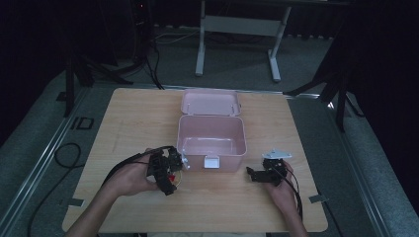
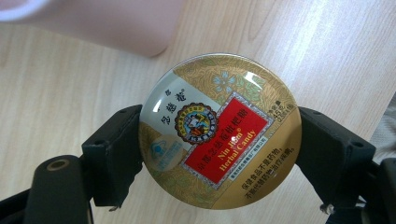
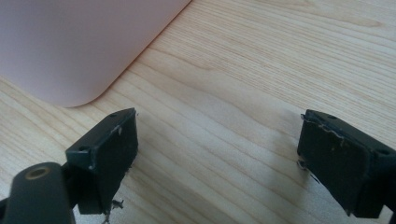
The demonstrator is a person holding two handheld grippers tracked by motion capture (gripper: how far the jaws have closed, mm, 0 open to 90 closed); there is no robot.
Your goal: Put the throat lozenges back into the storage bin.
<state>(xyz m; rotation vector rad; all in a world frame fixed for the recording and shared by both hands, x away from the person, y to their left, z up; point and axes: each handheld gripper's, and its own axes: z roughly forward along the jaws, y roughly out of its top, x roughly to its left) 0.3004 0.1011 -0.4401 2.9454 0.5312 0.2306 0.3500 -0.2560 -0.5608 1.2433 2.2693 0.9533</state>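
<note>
A round gold candy tin with a red label sits between the two black jaws of my left gripper, which is shut on it above the wooden table. From the high view the left gripper hovers just left of the front of the open pink box, the tin showing as a small red and gold spot. My right gripper stands open with bare wood between its jaws. It rests on the table right of the box front, seen as right gripper in the high view.
The pink box has its lid folded back and a white latch at its front; its inside looks bare. A corner of the box lies close ahead of the right jaws. Dark stands and cables surround the table.
</note>
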